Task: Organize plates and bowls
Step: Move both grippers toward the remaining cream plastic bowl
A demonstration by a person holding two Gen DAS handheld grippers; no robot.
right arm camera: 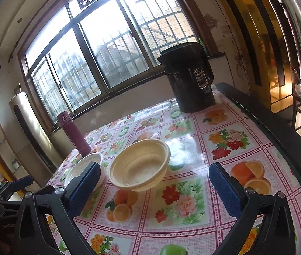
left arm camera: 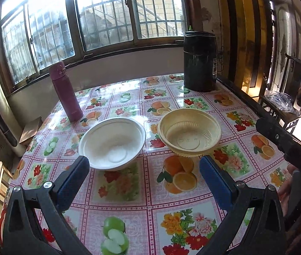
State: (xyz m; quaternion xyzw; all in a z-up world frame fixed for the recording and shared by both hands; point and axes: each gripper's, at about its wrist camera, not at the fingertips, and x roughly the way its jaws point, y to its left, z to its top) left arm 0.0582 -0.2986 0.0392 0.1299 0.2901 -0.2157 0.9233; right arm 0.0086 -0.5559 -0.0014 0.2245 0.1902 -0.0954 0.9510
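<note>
- We hold the left gripper (left arm camera: pixel 144 165) above the near part of the table; its two blue pads are wide apart and nothing is between them.
- We hold the right gripper (right arm camera: pixel 154 176) in the same way, with its jaws spread and empty.
- In the left wrist view a dark part of the right gripper (left arm camera: pixel 286 140) shows at the right edge, with a bit of a hand (left arm camera: pixel 288 189) below it.
- The white bowl (left arm camera: pixel 112 143) stands upright on the tablecloth (left arm camera: pixel 150 208), just beyond the left pad of the left gripper.
- The cream bowl (left arm camera: pixel 189 132) stands to the right of the white bowl, close to it; we see a narrow gap between their rims, so they do not touch.
- The cream bowl seems to be more than one bowl nested together, because a second rim shows under the first. We cannot tell how many.
- In the right wrist view the cream bowl (right arm camera: pixel 139 164) is between the two pads and further away, and the white bowl (right arm camera: pixel 82 170) is partly hidden behind the left pad.
- A dark red bottle (left arm camera: pixel 65 91) stands upright behind the white bowl, near the left edge of the table.
- A black kettle (left arm camera: pixel 200 61) stands at the far right corner, well apart from the bowls.
- The tablecloth has squares with fruit and flowers.
- Behind the table there is a big window (left arm camera: pixel 99 17) with bars.
</note>
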